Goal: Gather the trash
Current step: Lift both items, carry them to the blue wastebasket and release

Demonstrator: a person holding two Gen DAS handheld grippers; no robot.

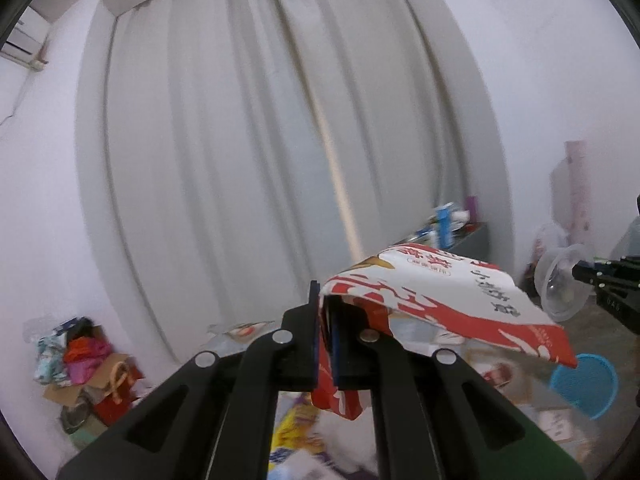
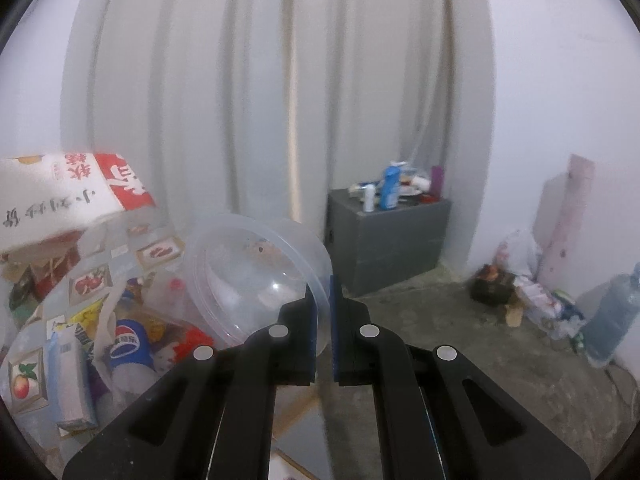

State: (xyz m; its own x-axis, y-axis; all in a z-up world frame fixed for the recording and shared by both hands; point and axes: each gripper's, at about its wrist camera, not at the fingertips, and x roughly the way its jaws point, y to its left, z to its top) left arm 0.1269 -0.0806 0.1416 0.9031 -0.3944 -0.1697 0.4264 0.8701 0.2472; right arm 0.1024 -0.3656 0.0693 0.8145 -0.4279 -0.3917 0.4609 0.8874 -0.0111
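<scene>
Two views show the scene. From the left wrist, the left gripper [image 1: 325, 320] has its jaws pressed together on a red and white paper carton [image 1: 448, 296], flattened, which spreads out to the right of the fingers and hangs a little below them. Behind the fingertips stands a long pale curtain [image 1: 280, 140]. Far to the left of the fingers, by the wall, lies a pile of coloured bags and cardboard [image 1: 86, 364]. To the right, beyond the carton, a blue basket [image 1: 586, 386] sits on the floor, and the right gripper [image 1: 588, 274] holds a clear plastic bowl [image 1: 560, 284] there. Below the fingers I see blurred wrappers, yellow and white; I cannot tell what holds them.

From the right wrist, the right gripper [image 2: 323, 320] has its jaws narrow, closed on the rim of the clear plastic bowl [image 2: 256, 272], which tilts to the left of the fingers. Under and left of the bowl is a transparent bag with fruit pictures [image 2: 86, 284]; inside are a Pepsi bottle [image 2: 128, 344], a small white box and other packets. The carton [image 2: 60, 200] is above this bag, at the far left. Ahead and a little right of the fingers stands a grey cabinet [image 2: 388, 240] with bottles [image 2: 390, 186] on top. Far right, on the concrete floor by the wall, are plastic bags and a large water jug [image 2: 612, 312].
</scene>
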